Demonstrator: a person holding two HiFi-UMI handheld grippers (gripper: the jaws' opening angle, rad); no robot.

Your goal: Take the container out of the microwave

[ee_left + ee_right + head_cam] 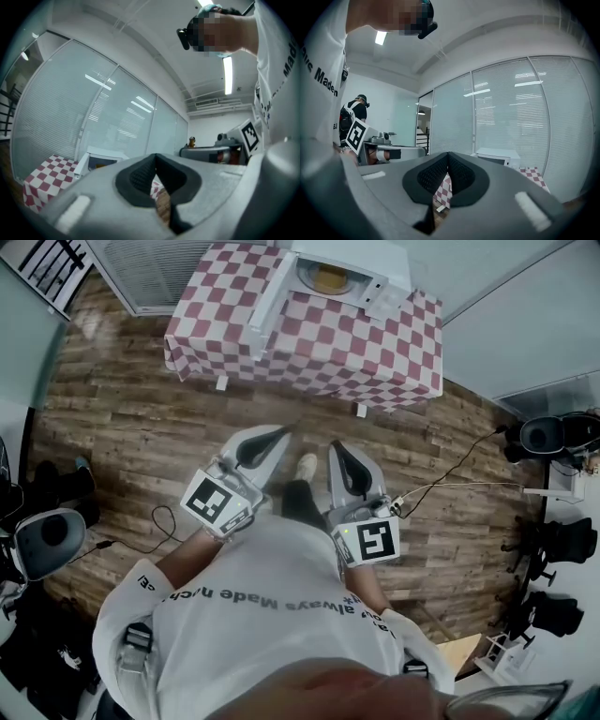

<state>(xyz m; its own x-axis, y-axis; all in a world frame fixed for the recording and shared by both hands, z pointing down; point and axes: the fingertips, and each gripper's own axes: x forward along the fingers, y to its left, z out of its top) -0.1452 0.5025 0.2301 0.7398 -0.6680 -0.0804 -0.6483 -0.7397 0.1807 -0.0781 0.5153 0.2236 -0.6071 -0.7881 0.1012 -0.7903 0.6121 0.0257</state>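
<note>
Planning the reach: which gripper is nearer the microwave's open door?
Left. In the head view the left gripper lies below the open door, short of the table; the right gripper is lower and farther right.

- The left gripper is held out ahead of the person, pointing forward and about level. Its jaws are closed together with nothing between them.
- The right gripper is alongside it, near but not touching, and points the same way. Its jaws are also closed and empty.
</note>
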